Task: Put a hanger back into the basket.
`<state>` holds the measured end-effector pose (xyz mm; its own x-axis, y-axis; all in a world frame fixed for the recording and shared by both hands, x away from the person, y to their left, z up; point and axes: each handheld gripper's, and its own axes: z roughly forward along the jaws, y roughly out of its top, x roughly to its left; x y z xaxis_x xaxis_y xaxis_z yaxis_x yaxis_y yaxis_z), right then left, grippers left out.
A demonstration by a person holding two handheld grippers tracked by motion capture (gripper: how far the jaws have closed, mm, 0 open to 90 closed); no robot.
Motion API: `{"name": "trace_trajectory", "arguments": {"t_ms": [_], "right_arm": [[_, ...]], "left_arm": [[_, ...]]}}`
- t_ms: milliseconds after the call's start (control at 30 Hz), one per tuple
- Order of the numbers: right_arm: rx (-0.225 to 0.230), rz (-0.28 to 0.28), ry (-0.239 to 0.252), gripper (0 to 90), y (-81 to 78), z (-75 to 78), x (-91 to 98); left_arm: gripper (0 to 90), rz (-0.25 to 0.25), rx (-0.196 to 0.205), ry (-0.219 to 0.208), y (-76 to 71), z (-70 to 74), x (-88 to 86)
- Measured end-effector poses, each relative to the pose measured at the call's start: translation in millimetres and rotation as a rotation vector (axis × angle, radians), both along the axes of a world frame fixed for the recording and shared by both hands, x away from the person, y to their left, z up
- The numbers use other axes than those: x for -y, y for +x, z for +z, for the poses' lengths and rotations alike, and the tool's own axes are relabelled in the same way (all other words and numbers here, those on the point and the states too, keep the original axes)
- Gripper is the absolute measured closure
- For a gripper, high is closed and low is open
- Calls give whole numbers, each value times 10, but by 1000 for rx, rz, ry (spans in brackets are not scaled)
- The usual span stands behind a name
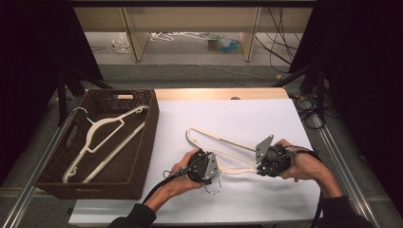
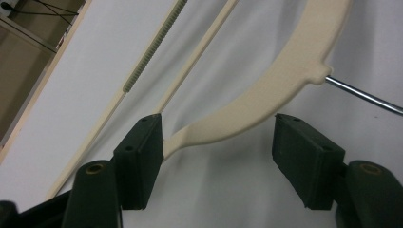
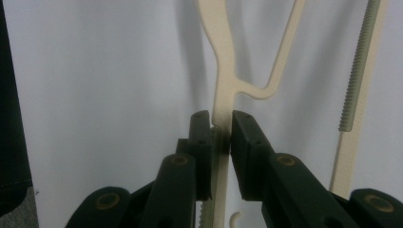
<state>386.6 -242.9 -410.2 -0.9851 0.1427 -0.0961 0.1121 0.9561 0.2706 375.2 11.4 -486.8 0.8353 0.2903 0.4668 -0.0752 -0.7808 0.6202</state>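
A cream plastic hanger (image 1: 218, 137) with a metal hook (image 1: 215, 186) lies on the white table top (image 1: 247, 114), between my two grippers. My left gripper (image 1: 209, 170) is at the hanger's neck. In the left gripper view its jaws (image 2: 216, 123) stand open around the curved shoulder (image 2: 275, 85). The left pad (image 2: 142, 156) is next to the plastic, the right pad (image 2: 304, 156) is well clear, and the hook wire (image 2: 366, 95) runs off to the right. My right gripper (image 1: 261, 164) is shut on the hanger's thin arm (image 3: 222, 85), pads (image 3: 202, 142) pressed on both sides.
A dark wicker basket (image 1: 142, 156) stands at the table's left, holding two more cream hangers (image 1: 102, 130). The table's front edge runs just under the forearms. Cables lie on the floor at the far right (image 1: 309, 114).
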Motion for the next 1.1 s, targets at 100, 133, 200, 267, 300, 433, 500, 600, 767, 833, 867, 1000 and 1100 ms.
{"name": "trace_trajectory", "arguments": {"t_ms": [100,133,200,267,300,433,500,600,767,833,867,1000,1100], "right_arm": [[1,2,1,790,-1,0,2],[1,5,6,790,1,-1,2],[-5,9,13,790,5,1,3],[-8,11,17,790,3,1,1],[-9,11,17,790,4,-2,2],[-21,4,19,791,9,-11,25],[-26,4,26,815,14,-10,41],[-51,2,69,853,40,1,76],[-55,-30,93,778,42,27,131],[-45,-48,117,742,26,81,155],[-31,-46,129,719,23,106,166],[22,-103,176,601,23,200,214],[83,-194,283,494,71,283,289]], "left_arm": [[409,-62,4,-11,18,7,18],[418,-86,-1,-4,19,11,24],[444,-121,8,3,11,23,37],[486,-145,9,15,-4,32,46],[506,-168,37,25,-7,44,56],[611,-228,34,37,-7,87,59],[638,-254,48,57,-4,112,66],[685,-303,48,85,-22,149,107],[743,-355,89,106,-33,250,171],[767,-363,110,109,-30,310,186],[780,-366,118,99,-25,356,196],[834,-377,142,90,-8,514,221],[855,-369,148,82,32,643,225]]}}
